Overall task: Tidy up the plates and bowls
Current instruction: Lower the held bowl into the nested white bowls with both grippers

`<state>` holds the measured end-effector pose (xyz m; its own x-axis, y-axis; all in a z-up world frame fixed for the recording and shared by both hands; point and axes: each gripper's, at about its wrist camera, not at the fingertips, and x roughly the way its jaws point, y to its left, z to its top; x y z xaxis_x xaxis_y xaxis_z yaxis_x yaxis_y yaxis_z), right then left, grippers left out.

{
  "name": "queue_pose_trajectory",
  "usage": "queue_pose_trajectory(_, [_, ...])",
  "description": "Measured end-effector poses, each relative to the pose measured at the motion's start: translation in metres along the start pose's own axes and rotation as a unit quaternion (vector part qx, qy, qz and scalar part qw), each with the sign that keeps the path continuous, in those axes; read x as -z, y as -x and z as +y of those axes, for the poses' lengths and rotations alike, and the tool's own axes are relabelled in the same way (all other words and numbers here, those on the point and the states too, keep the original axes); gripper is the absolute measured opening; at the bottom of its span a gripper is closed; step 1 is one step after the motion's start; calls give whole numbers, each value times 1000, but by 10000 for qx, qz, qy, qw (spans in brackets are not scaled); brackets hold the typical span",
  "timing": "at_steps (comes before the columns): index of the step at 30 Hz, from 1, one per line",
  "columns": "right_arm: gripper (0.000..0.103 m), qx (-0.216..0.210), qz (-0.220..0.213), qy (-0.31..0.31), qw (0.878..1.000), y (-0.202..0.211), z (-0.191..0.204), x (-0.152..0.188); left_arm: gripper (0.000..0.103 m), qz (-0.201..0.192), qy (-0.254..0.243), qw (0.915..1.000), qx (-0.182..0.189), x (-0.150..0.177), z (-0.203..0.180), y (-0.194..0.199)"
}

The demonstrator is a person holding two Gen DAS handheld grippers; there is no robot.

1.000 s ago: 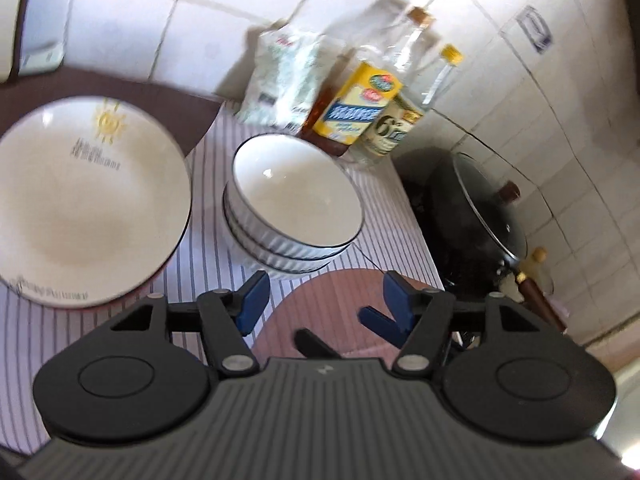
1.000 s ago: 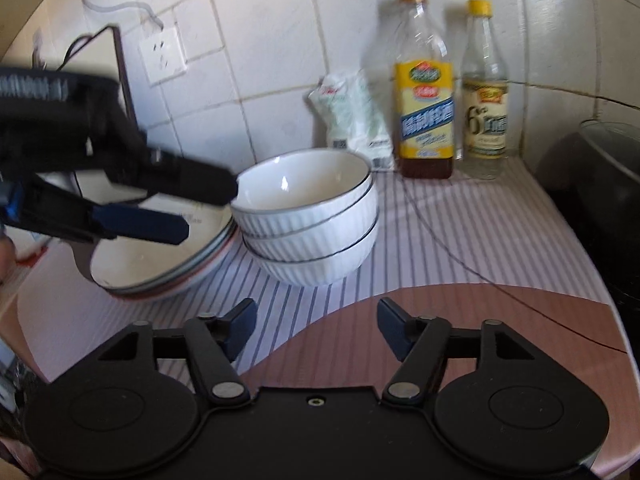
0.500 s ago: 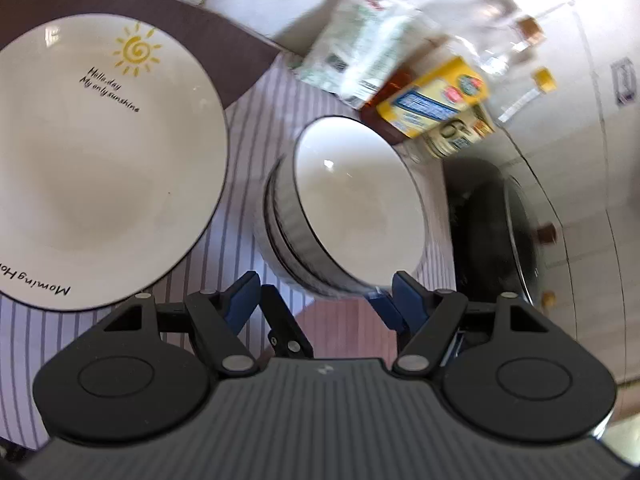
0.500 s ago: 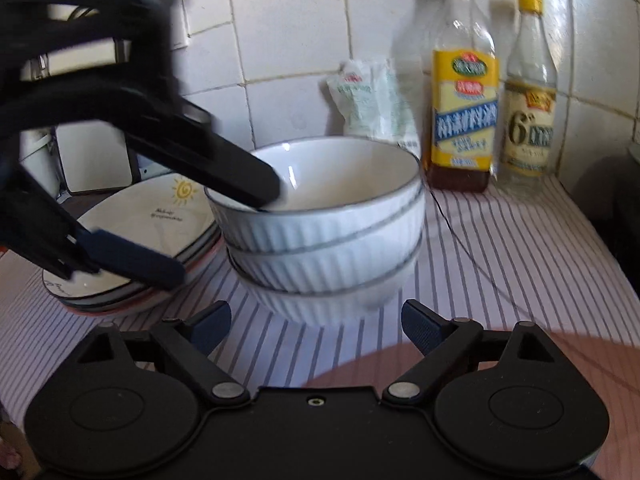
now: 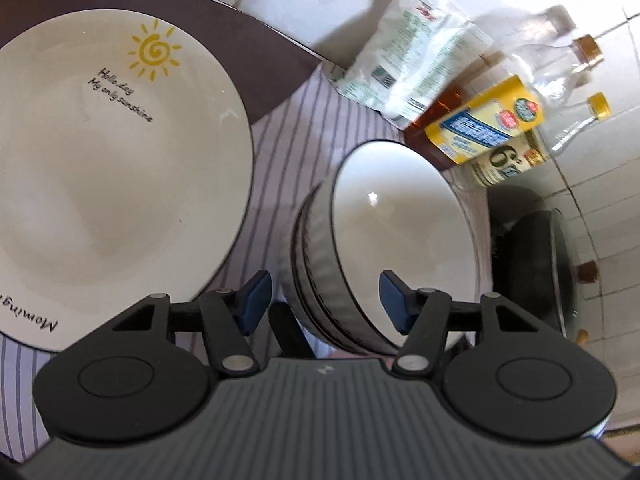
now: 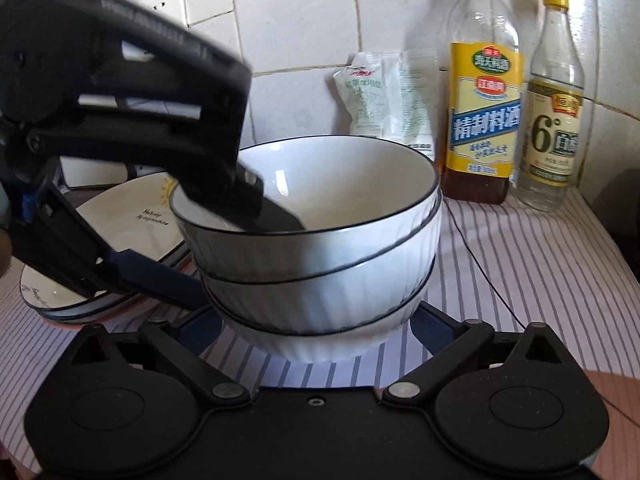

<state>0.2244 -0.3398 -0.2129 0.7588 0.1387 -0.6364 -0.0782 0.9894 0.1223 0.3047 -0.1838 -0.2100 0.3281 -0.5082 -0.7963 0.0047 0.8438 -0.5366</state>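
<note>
A stack of three white ribbed bowls (image 6: 320,264) with dark rims stands on the striped cloth; it also shows in the left wrist view (image 5: 396,224). My left gripper (image 5: 324,300) is open and straddles the stack's near-left rim, one finger inside the top bowl, the other outside; it shows in the right wrist view (image 6: 224,240). My right gripper (image 6: 316,326) is open with the bottom bowl between its fingers. A stack of white plates (image 5: 108,152) with a sun drawing lies to the left, also seen in the right wrist view (image 6: 132,216).
Two bottles (image 6: 484,92) (image 6: 554,100) and a white packet (image 6: 384,100) stand against the tiled wall behind the bowls. A black pot with a glass lid (image 5: 540,264) sits to the right. A thin black cable (image 6: 484,268) runs across the cloth.
Both grippers have moved in on the bowl stack. My left finger has dropped inside the top bowl; the bottom bowl now sits between my right fingers.
</note>
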Motion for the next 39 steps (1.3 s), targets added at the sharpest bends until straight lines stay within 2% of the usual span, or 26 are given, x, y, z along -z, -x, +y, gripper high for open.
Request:
queue_pose_trajectory(5, [103,-250,79,305,9992,-1,-6,-2,51,-175,-17,9998,-108,-1,-6,-5])
queue_pose_trajectory(8, [103,-350,92,470,9982,-3,-9,-3,41,-249,-168,9991,-293,1,-8,-7])
queue_pose_trajectory(14, [103,-566,36,491,9972,-6,-14,-1,41,-380,-301,9984,-292,6,-7,-7])
queue_pose_trajectory(17, [103,-497,58,482,9976,-8,-12,-1,42,-500,-482,9972,-293,12,-8,-6])
queue_pose_trajectory(27, [102,-316,34,287,9991,-7,-10,0,37,-508,-936,9936,-377,18,-15,-3])
queue_pose_trajectory(33, [102,-163,-19,262,9995,-4,-7,3,37,-358,-1229,9910,-391,19,-19,-1])
queue_pose_trajectory(36, [102,-110,-45,229,9997,-1,-6,5,37,-296,-1595,9860,-374,19,-23,1])
queue_pose_trajectory(39, [102,-68,-69,154,9998,0,-6,6,37,-258,-1748,9836,-357,19,-25,2])
